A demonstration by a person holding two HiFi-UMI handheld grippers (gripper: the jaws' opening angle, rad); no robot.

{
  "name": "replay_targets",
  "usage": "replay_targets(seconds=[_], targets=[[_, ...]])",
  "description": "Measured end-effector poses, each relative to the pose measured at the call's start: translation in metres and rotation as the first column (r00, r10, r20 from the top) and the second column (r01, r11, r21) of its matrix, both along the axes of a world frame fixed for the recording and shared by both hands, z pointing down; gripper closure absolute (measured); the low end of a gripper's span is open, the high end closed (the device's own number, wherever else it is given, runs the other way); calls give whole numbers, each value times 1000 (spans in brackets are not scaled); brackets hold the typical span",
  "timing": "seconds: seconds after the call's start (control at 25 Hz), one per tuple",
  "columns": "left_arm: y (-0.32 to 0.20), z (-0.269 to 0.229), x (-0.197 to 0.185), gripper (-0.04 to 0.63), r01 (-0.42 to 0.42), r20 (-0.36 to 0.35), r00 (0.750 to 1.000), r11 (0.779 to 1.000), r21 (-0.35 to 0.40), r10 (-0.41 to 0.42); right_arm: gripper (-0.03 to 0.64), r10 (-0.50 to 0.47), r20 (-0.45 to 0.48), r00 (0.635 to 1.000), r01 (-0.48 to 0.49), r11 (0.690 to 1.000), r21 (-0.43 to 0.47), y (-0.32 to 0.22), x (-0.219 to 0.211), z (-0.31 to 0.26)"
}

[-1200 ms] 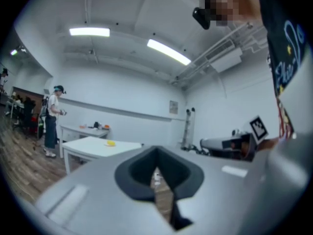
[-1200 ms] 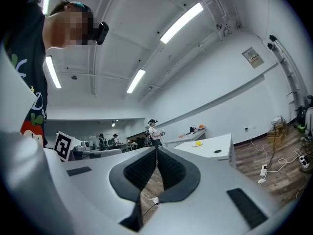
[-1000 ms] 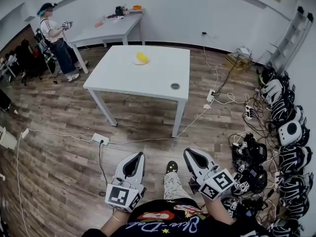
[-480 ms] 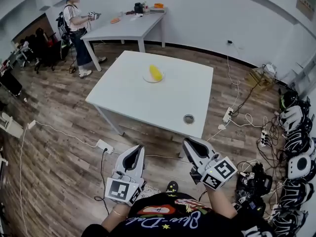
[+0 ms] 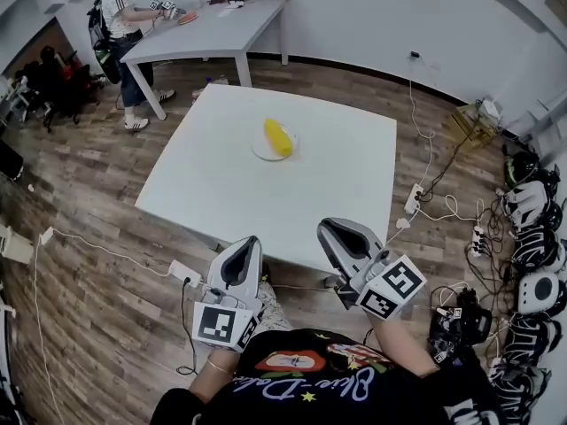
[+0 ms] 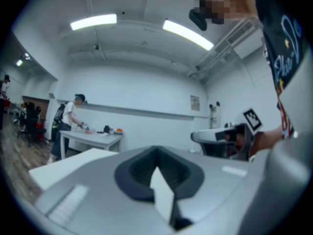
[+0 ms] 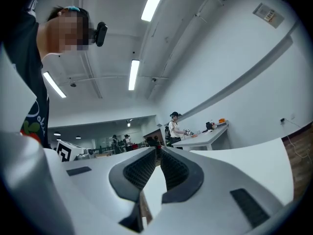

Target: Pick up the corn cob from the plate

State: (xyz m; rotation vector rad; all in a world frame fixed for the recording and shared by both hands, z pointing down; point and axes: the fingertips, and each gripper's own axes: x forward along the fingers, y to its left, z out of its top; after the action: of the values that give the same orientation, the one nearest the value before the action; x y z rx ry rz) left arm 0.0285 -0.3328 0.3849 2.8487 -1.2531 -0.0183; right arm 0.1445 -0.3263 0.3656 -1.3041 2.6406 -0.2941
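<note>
A yellow corn cob [image 5: 277,137] lies on a small white plate [image 5: 263,152] near the middle of the white table [image 5: 204,193]. Both of my grippers hang at the table's near edge, well short of the plate and pointing level toward it. The left gripper [image 5: 245,243] is shut with nothing in it, and the right gripper [image 5: 330,229] is likewise shut and empty. In the left gripper view the closed jaws [image 6: 156,154] fill the lower picture, with the table's edge [image 6: 63,165] at left. The right gripper view shows its jaws [image 7: 158,152] pressed together; the cob is hidden there.
A second white table [image 5: 208,34] stands at the back left, with a person [image 5: 120,20] working at it. Cables and a power strip [image 5: 183,274] lie on the wooden floor. Several headsets [image 5: 532,228] and more cables line the right wall.
The person has walked up to the table. Both grippers have travelled forward with them, from over open floor to the table's near edge, and stay shut. The cob and plate now lie nearer.
</note>
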Motion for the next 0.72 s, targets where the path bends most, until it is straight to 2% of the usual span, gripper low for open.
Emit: replay_targets(seconds=[0.08, 0.24, 0.32, 0.52, 0.72], targets=[[-46, -2, 3, 607, -43, 11, 999, 999, 22, 42, 600, 19, -32, 999, -18, 1000, 8, -49, -8, 2], [-129, -7, 8, 607, -149, 99, 985, 986, 74, 141, 600, 82, -69, 994, -83, 996, -9, -145, -19, 6], [-167, -9, 5, 607, -189, 90, 979, 979, 72, 182, 600, 116, -97, 989, -120, 992, -37, -188, -25, 14], [-234, 2, -2, 607, -225, 56, 973, 974, 1, 224, 600, 159, -143, 977, -178, 975, -132, -269, -30, 43], [-271, 18, -5, 607, -197, 63, 978, 978, -67, 201, 597, 58, -336, 940, -124, 976, -179, -339, -42, 74]])
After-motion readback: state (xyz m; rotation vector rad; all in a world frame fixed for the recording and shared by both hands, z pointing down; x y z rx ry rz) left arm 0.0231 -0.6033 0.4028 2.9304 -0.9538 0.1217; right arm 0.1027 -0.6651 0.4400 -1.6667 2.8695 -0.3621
